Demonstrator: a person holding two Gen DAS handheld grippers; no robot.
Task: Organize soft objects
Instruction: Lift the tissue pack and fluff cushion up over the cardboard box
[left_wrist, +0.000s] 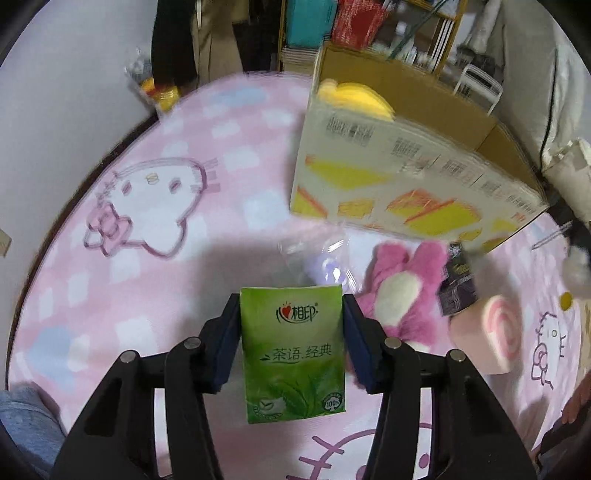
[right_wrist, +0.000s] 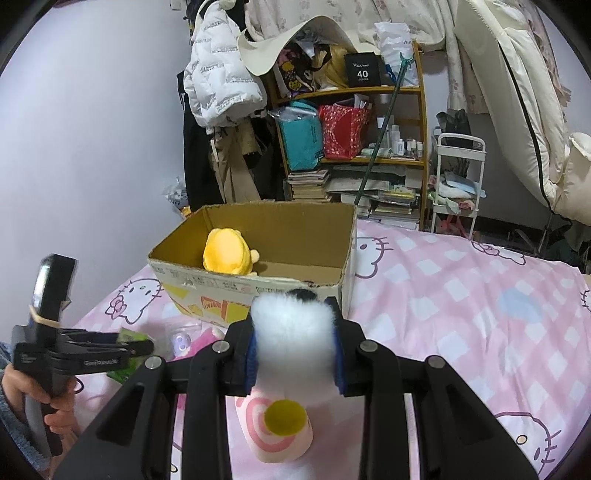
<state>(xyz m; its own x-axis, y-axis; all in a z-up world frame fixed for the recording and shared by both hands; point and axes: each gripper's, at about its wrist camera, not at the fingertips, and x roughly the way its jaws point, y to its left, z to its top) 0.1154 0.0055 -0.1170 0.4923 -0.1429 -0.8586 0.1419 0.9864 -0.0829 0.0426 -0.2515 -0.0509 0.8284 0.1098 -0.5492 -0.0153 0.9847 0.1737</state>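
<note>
One green paper tissue pack is squeezed between the left tongs, above the pink bed. The right tongs pinch one white fluffy toy. One yellow plush toy sits inside the one brown cardboard box. One pink plush toy and one pink swirl roll cushion lie on the bed.

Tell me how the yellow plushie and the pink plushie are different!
The yellow plushie sits inside the cardboard box; the pink plushie lies on the pink Hello Kitty bedspread outside it, in front of the box. The yellow plushie is plain yellow; the pink one has a white belly patch. The pink one looks fluffier. Both are soft toys, and neither is held by a tool.
</note>
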